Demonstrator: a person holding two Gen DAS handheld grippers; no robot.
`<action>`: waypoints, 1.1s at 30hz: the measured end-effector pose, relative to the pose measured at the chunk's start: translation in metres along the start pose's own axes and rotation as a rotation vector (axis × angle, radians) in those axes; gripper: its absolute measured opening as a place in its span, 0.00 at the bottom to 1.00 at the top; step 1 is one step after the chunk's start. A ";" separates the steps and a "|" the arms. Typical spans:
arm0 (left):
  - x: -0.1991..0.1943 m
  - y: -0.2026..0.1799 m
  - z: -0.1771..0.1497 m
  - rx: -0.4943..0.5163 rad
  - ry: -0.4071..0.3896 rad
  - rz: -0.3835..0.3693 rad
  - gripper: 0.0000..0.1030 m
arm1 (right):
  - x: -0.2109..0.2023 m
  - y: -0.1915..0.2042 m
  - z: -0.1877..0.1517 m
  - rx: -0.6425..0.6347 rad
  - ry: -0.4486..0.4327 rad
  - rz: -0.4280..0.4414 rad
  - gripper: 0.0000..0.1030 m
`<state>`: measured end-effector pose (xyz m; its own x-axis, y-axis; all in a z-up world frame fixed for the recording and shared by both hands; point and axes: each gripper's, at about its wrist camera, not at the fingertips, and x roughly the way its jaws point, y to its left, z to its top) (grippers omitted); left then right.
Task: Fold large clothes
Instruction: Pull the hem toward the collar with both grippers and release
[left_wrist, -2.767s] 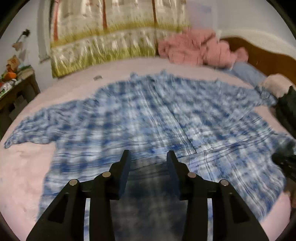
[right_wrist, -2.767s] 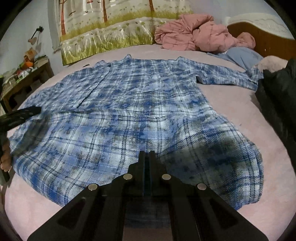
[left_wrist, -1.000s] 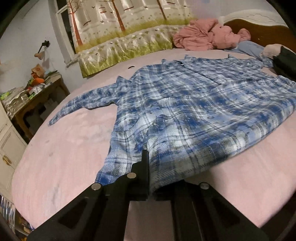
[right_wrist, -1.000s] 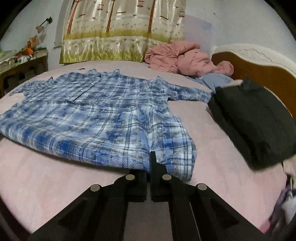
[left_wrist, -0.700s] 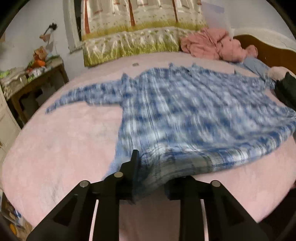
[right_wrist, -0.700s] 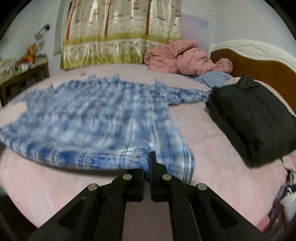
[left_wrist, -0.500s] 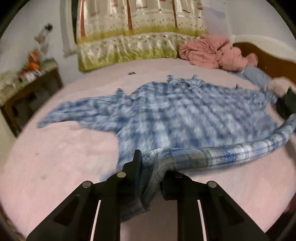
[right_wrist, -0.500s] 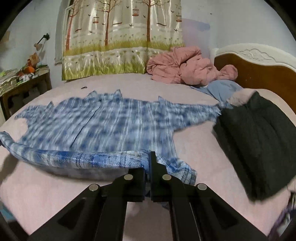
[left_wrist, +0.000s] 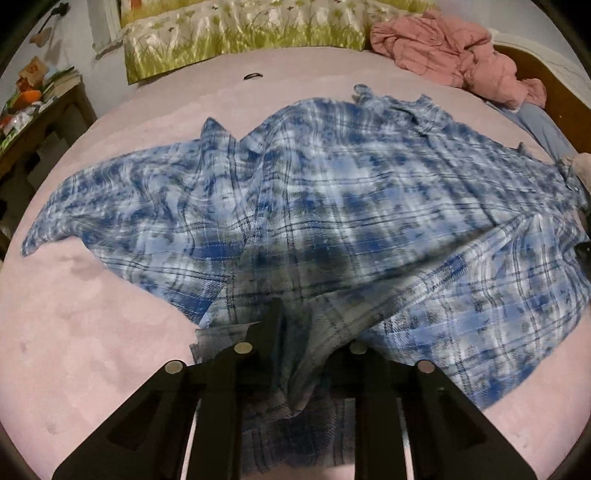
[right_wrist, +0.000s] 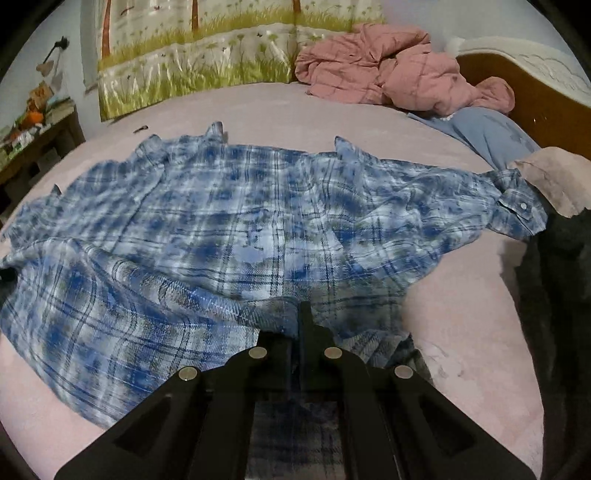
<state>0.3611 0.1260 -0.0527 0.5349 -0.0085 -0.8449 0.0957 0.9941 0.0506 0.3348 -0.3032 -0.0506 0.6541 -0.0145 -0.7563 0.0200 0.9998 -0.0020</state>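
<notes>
A large blue plaid shirt (left_wrist: 351, 192) lies spread on the pink bed (left_wrist: 92, 332), collar at the far side and sleeves out to both sides. Its lower hem is doubled forward over the body. My left gripper (left_wrist: 310, 332) hangs over the hem's left end. Its jaws are opening, and a loose bunch of hem sags between them and drapes over the right finger. In the right wrist view the shirt (right_wrist: 240, 221) fills the middle, and my right gripper (right_wrist: 299, 314) is shut on the hem's right end, low over the cloth.
A crumpled pink quilt (right_wrist: 388, 70) and a light-blue pillow (right_wrist: 487, 136) lie by the wooden headboard (right_wrist: 517, 85). A black garment (right_wrist: 561, 295) sits at the bed's right edge. A cluttered side table (left_wrist: 33, 107) stands left. A small dark object (left_wrist: 253, 76) lies beyond the collar.
Both grippers have carried the hem forward from the bed's near edge over the shirt's body. The left jaws have widened around the bunched cloth. The right jaws stay shut.
</notes>
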 end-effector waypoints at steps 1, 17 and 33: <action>0.002 0.001 -0.001 -0.003 -0.007 0.009 0.23 | 0.002 0.000 -0.001 0.000 0.000 -0.003 0.02; -0.065 0.032 -0.027 -0.136 -0.276 0.016 0.85 | -0.073 -0.073 -0.011 0.296 -0.302 -0.033 0.67; -0.005 0.028 -0.045 -0.289 -0.146 0.114 0.73 | -0.016 -0.083 -0.036 0.289 -0.059 0.011 0.09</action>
<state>0.3230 0.1589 -0.0710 0.6451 0.1099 -0.7562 -0.2019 0.9789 -0.0299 0.2960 -0.3853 -0.0618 0.6984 -0.0128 -0.7156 0.2211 0.9548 0.1988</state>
